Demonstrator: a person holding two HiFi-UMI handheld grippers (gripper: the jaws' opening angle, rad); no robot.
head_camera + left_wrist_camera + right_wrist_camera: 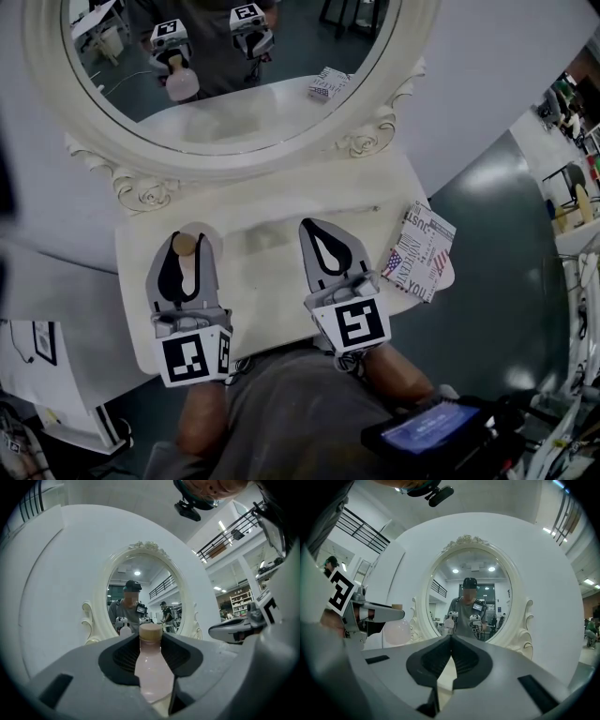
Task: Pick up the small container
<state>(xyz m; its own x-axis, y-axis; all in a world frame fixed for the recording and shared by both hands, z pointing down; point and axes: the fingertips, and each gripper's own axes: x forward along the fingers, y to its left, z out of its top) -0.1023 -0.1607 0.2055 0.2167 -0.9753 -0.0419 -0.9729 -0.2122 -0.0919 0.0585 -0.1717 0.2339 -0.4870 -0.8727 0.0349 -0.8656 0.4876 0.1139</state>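
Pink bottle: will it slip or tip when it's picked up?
Probably not slip much: the bottle looks smooth, but ribbed pads press on both sides. It is likely light, since it is small. Set down, it might tip, being narrow at the cap and rounded below.
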